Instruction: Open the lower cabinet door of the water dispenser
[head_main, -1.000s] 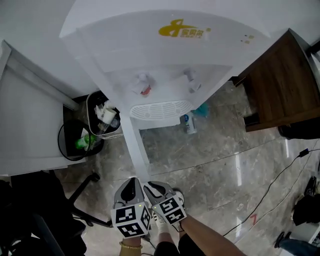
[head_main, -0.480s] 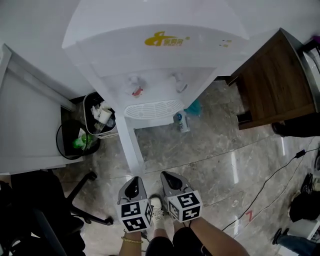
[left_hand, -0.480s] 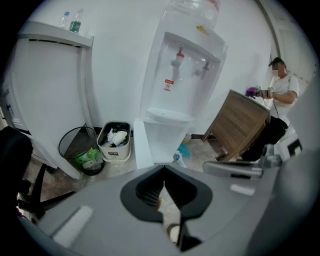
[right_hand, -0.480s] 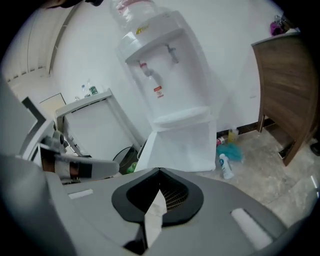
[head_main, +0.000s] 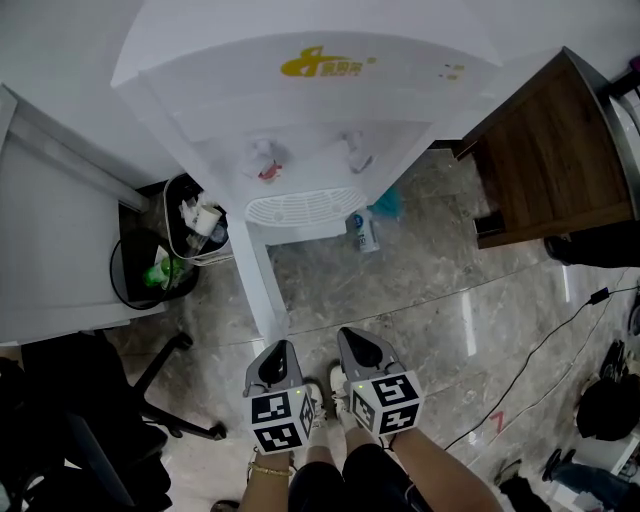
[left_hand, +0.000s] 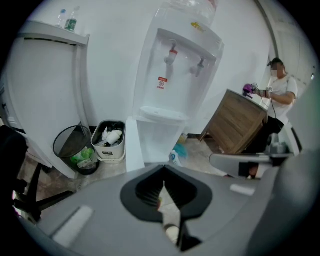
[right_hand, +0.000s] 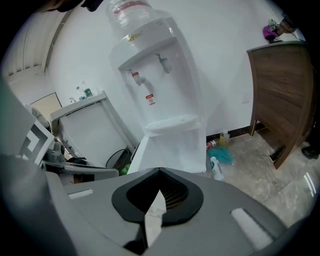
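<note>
Since the lower cabinet door (head_main: 262, 285) stands swung out, you have little left to pull.
Door place: at the left of the water dispenser (head_main: 320, 110), edge-on toward you above the floor.
Left gripper (head_main: 279, 352): jaws closed on nothing, low by your feet, well apart from the door.
Right gripper (head_main: 352, 340): likewise closed and empty, just beside it.
Reason, likely: an open door needs no hold.
Bins (head_main: 185, 240): left of the door.
</note>
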